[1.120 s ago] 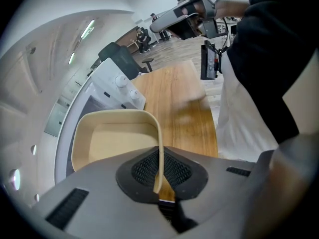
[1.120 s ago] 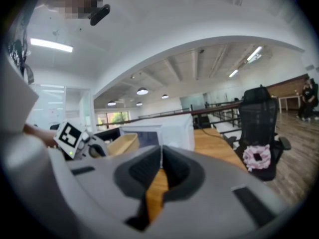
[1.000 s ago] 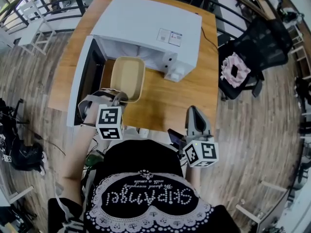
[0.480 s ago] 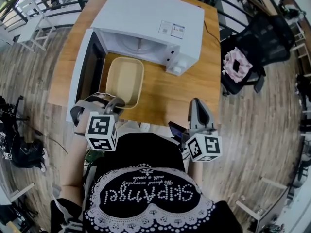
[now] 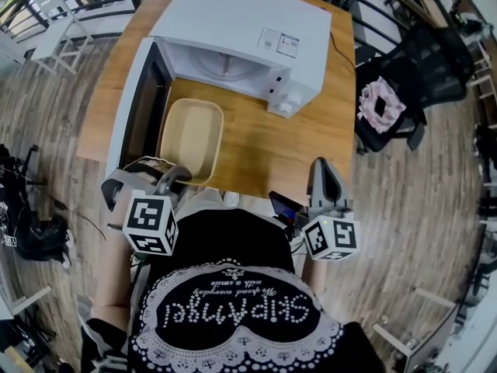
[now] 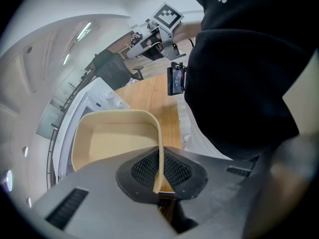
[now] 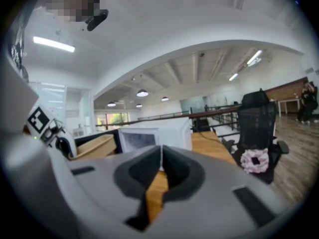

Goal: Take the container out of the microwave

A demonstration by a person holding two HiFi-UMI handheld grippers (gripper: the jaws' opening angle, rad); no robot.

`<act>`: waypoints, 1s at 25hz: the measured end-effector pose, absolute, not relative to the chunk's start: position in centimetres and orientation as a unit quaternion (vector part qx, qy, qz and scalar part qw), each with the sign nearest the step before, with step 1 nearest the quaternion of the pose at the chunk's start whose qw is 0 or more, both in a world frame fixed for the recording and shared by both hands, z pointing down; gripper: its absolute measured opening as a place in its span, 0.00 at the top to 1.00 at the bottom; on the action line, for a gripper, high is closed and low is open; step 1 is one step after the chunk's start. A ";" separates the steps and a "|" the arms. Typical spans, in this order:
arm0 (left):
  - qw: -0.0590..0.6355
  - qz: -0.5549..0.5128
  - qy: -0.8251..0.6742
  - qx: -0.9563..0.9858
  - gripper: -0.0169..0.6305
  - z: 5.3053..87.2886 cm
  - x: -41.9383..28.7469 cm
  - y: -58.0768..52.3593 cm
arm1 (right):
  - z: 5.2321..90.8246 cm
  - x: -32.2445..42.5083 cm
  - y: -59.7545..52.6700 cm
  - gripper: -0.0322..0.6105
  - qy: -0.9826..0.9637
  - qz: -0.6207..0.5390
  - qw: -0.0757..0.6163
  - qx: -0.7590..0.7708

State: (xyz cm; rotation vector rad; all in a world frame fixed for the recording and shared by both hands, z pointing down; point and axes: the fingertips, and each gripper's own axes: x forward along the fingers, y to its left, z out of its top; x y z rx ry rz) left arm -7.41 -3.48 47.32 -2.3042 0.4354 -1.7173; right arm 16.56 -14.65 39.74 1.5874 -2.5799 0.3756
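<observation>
Container (image 5: 190, 134) rim pinched by down-tilted left gripper (image 5: 175, 179).

Black chair (image 5: 423, 57) (pink cloth (image 5: 378, 106)) beside table (image 5: 256, 142)

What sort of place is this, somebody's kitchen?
Probably not a home kitchen; more likely an open office or lab space. The microwave sits on a plain wooden table, a black office chair stands beside it, and metal railings run behind.

the container (image 5: 190, 138) has its 6 o'clock rim hidden under the left gripper (image 5: 172, 179). the microwave (image 5: 241, 29) cavity lies mostly out of sight beneath its top, and its label (image 5: 279, 43) print is too small to read. the worktop (image 5: 256, 146) edge at 6 o'clock is partly behind the person's torso (image 5: 233, 286).
</observation>
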 end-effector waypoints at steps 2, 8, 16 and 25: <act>0.113 -0.586 0.148 -0.789 0.94 47.2 -7.4 -2.8 | 39.7 16.9 -14.5 0.90 -0.845 0.121 0.046 0.520; 0.085 -0.584 0.145 -0.794 0.94 47.6 -6.9 -0.7 | 39.8 17.5 -14.4 0.90 -0.846 0.119 0.046 0.517; 0.072 -0.597 0.148 -0.785 0.94 48.2 -7.1 0.0 | 40.1 17.3 -14.6 0.90 -0.851 0.121 0.045 0.508; 0.074 -0.600 0.151 -0.782 0.93 48.2 -7.0 -0.5 | 40.3 17.3 -15.2 0.90 -0.852 0.122 0.046 0.507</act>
